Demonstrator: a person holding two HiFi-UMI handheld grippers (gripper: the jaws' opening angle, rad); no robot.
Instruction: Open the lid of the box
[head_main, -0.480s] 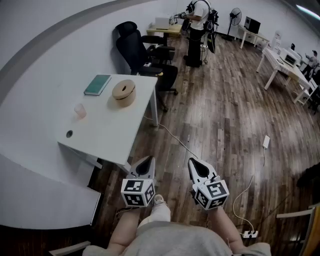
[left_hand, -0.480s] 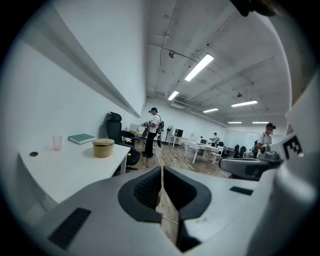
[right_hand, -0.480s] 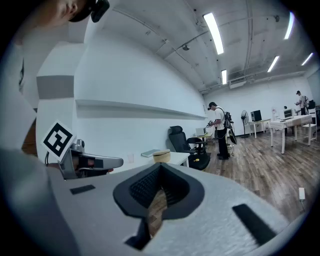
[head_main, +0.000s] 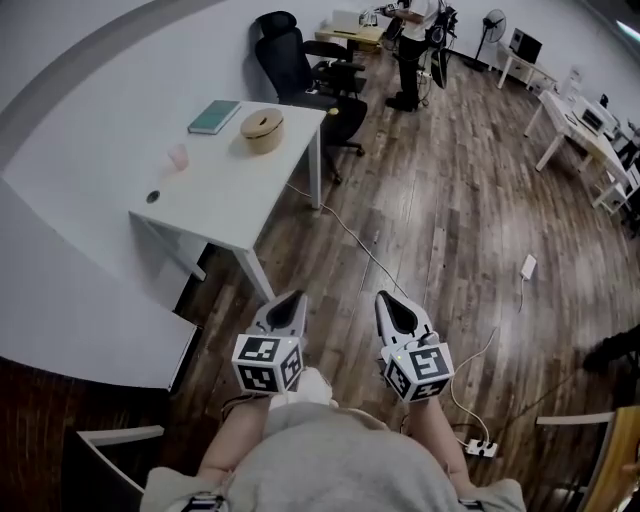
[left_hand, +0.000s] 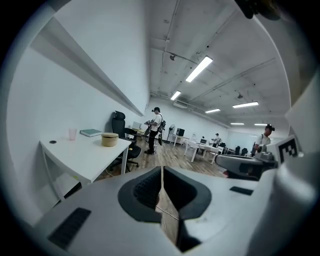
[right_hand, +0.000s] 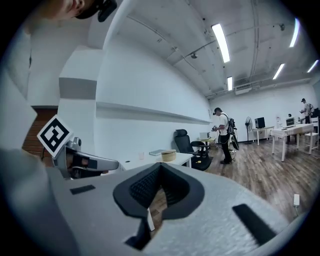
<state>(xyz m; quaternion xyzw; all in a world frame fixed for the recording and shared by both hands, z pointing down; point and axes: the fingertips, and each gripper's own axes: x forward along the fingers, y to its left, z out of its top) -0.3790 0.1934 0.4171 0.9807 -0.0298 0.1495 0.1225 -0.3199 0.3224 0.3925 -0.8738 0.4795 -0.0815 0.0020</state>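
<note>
A round tan box with its lid on stands near the far end of a white table; it also shows small in the left gripper view as the box and in the right gripper view as the box. My left gripper and right gripper hang side by side over the wooden floor, well short of the table. Both are shut with nothing between the jaws. From their own cameras the left gripper and right gripper show closed tips.
On the table lie a green book, a pink cup and a dark round hole. Black office chairs stand behind it. A person stands at the far desk. Cables and a power strip lie on the floor.
The head view has shifted: the table and box now sit higher and farther off in the picture. Both grippers stay side by side and shut.
</note>
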